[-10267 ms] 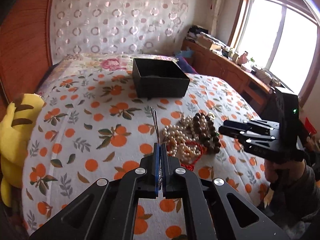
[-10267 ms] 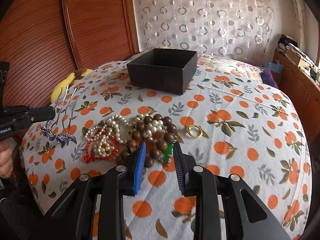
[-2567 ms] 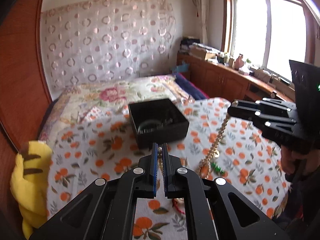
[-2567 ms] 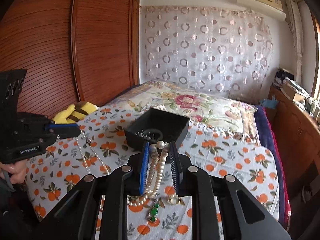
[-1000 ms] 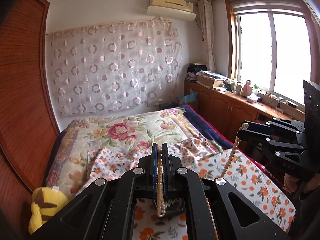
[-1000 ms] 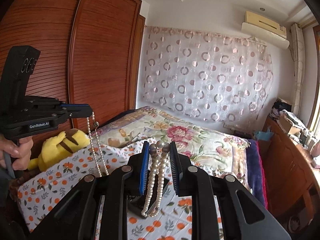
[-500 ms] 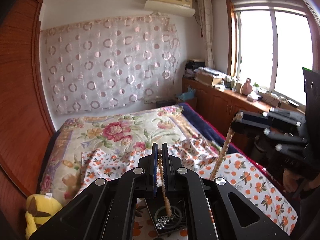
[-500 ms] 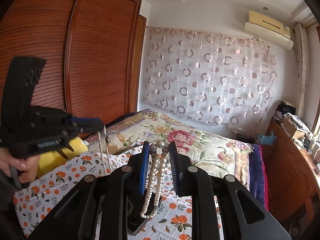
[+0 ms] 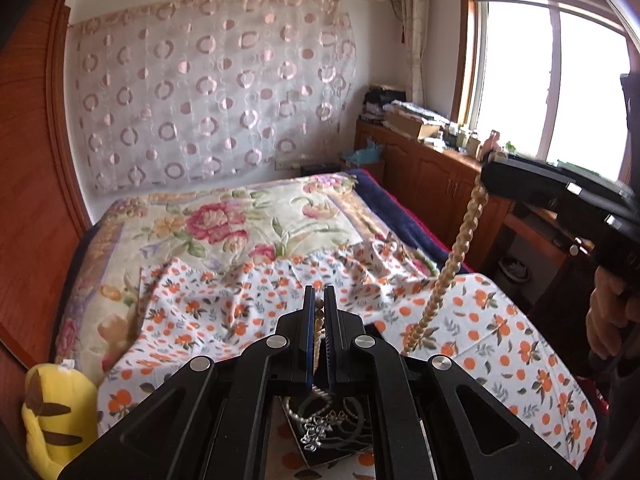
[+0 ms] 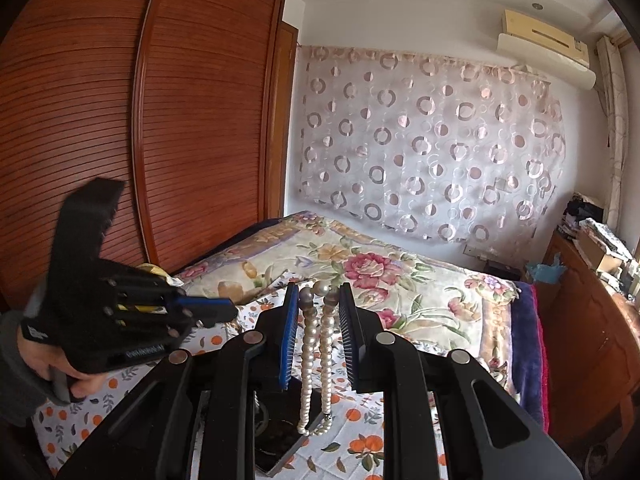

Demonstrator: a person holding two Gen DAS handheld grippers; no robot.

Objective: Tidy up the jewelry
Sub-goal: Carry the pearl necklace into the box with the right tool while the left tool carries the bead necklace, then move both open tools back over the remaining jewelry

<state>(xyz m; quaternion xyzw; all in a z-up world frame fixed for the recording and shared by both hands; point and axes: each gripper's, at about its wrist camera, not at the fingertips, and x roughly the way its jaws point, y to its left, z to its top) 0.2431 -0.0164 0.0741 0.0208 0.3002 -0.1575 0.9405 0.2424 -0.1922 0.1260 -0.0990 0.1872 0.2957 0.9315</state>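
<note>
Beyond both claws a bed [image 9: 240, 216] is seen, spread with a floral quilt and, nearer, an orange-patterned sheet [image 9: 472, 320], with a circle-patterned curtain [image 10: 432, 152] on the far wall and a wooden wardrobe [image 10: 160, 120] to the left of the right claw. A pearl necklace [image 10: 316, 360] is held by both claws at once. The right claw [image 10: 319, 320] is seen pinching the strand near its tips, two lines of pearls hanging down between the blue pads and looping just above a black box [image 10: 280, 440] that lies below it. The left claw [image 9: 319, 340] is pressed together on a thin section of the same beads, and directly beneath its tips the black box [image 9: 352, 440] is seen on the sheet with silver jewelry [image 9: 320, 428] coiled inside. To the right of the left claw the strand is seen dropping from the other claw toward the box. A yellow plush toy [image 9: 52, 412] lies far to its left at the bed's edge.
</note>
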